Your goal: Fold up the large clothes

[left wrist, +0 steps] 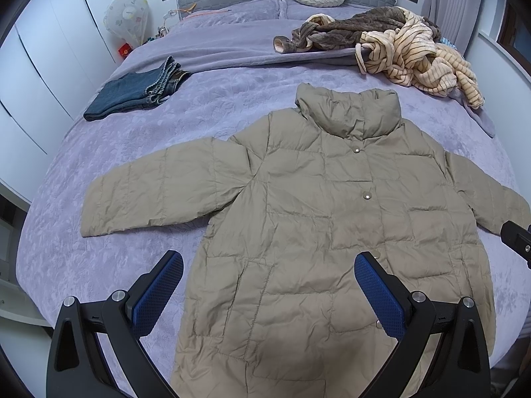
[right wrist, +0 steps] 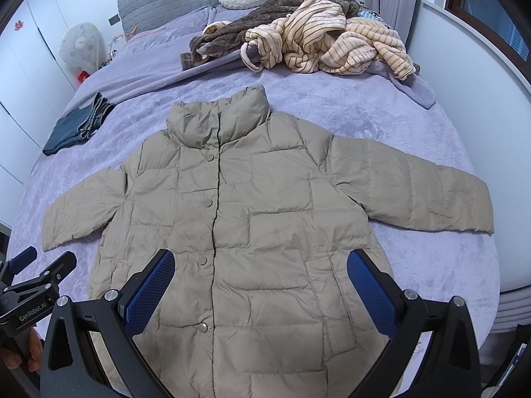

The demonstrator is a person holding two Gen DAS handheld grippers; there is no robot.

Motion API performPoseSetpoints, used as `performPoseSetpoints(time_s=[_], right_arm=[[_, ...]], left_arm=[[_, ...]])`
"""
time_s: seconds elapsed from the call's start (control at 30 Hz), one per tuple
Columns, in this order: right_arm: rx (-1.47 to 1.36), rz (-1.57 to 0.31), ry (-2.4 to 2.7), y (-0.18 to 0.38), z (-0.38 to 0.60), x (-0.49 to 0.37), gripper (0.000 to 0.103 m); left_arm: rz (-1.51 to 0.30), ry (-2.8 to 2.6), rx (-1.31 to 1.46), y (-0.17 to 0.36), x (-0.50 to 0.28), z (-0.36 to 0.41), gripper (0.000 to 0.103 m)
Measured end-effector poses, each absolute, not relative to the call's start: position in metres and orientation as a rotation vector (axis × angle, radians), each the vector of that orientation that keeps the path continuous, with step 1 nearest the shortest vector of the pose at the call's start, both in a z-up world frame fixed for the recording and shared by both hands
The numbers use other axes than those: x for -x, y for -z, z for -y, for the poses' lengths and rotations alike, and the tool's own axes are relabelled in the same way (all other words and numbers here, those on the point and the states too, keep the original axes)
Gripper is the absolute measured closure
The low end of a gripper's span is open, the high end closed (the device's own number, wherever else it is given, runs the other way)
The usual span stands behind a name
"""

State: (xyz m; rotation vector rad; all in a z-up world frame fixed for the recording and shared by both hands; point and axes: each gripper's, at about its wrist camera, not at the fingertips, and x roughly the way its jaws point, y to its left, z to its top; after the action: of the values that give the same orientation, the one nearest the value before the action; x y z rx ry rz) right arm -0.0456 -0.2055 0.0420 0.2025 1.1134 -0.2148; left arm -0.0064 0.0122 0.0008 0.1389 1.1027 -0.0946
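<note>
Hovering over jacket (left wrist: 325, 219) hem, L gripper (left wrist: 268, 293) & R gripper (right wrist: 260, 290) spread wide, sleeves flat

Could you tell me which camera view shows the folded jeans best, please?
The left wrist view: the folded jeans lie larger and clearer there. In the right wrist view they appear smaller, near the left edge.

khaki quilted puffer jacket (left wrist: 318, 219) (right wrist: 229, 219) | lying flat on the bed, front side up, snap placket closed | stand-up collar toward the headboard, hem toward the cameras | both sleeves spread out sideways | unfolded, lightly wrinkled
</note>
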Motion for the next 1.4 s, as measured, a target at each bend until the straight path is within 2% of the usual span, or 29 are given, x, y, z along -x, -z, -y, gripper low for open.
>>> performPoseSetpoints(time_s=[0.73,0.97,1.2,1.4], right_arm=[[-0.207,-1.135,0.14,-0.033,0.216,0.032,0.0],[-0.239,-1.159,0.05,-0.026,0.223,0.022,0.0],[-0.225,-1.196,-0.094,-0.007,0.192,0.003,0.0],[-0.235,-1.269,-0.128,0.024,0.147,-0.013,0.0]], left_arm=[[-1.127,0.042,-0.15,-0.008,0.001,0.005,0.0],[-1.163,0.009,-0.072,-0.002,0.007,-0.001,0.0],[-1.253,-0.003,0.201,0.035,0.003,-0.067,0.0],[-1.208,-0.019,0.443,0.085,-0.031,-0.162,0.0]])
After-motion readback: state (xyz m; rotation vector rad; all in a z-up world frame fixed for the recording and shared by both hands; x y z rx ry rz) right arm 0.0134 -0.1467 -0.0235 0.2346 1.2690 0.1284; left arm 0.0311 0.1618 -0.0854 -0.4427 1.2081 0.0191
